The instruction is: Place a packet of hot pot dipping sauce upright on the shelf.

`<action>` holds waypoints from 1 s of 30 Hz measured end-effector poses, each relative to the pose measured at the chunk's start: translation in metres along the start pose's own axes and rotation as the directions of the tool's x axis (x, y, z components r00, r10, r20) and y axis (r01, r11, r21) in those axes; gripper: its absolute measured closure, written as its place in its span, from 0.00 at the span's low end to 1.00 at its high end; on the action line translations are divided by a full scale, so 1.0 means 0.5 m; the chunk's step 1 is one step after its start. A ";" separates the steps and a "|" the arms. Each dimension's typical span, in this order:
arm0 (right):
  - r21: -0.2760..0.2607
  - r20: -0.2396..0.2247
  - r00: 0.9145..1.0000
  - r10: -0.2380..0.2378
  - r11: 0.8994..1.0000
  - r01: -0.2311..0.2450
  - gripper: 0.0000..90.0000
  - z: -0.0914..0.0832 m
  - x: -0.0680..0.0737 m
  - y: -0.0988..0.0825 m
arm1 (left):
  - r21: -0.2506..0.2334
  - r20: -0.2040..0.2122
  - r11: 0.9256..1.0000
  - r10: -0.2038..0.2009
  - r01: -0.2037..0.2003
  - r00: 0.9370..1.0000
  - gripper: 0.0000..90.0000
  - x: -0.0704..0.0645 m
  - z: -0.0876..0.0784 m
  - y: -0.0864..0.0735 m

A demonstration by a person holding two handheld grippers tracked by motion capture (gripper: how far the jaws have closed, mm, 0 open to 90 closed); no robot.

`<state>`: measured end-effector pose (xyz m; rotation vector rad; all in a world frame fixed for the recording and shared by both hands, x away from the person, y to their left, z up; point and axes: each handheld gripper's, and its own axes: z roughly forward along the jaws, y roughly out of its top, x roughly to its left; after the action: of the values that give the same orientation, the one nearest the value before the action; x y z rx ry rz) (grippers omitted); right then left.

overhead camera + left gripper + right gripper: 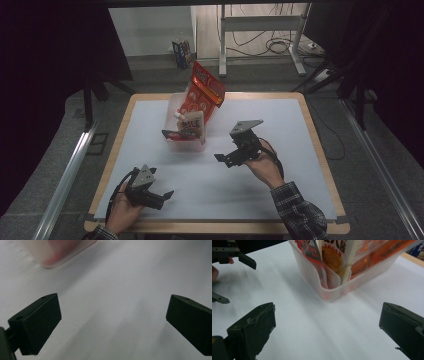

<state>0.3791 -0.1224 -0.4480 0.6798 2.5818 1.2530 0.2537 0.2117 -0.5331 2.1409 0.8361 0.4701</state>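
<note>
A clear plastic bin (pixel 176 142) stands on the white mat toward the back middle. Snack packets stand in it: a tall red-orange bag (pixel 206 87) leaning out to the right, a beige packet (pixel 194 124) and a dark red one (pixel 176 134). My right gripper (pixel 226 151) hovers just right of the bin, open, nothing between its jaws. The right gripper view has the right gripper (pixel 327 332) facing the bin's corner (pixel 329 293). My left gripper (pixel 161 183) rests near the front left edge, open and empty. In the left gripper view, the left gripper (pixel 112 320) points over bare mat at the bin (pixel 57 255).
The mat (pixel 285 125) covers a wooden table top with a bare rim (pixel 320 145). The left gripper (pixel 235 281) appears far off in the right gripper view. Behind the table stand a metal frame (pixel 260 30), floor cables (pixel 277 46) and a small blue box (pixel 182 52).
</note>
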 end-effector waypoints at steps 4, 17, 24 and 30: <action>-0.016 -0.006 1.000 0.013 1.000 -0.013 0.00 -0.017 0.012 -0.020 | 0.004 -0.004 1.000 0.030 -0.030 1.000 0.00 -0.006 -0.001 0.003; -0.045 0.027 0.999 0.019 0.999 -0.018 0.00 -0.073 0.037 -0.110 | 0.010 -0.013 0.999 0.042 -0.042 0.999 0.00 -0.010 0.000 0.005; -0.045 0.082 0.997 0.011 0.999 -0.007 0.00 -0.099 0.044 -0.163 | 0.019 -0.016 0.999 0.043 -0.043 0.999 0.00 -0.010 0.003 0.005; -0.030 0.099 0.994 0.048 0.999 -0.045 0.00 -0.112 0.043 -0.201 | 0.024 -0.018 0.999 0.043 -0.042 0.999 0.00 -0.010 0.005 0.004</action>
<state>0.3080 -0.2050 -0.4913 0.7809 2.4772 1.2333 0.2523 0.2057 -0.5332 2.1831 0.8114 0.5043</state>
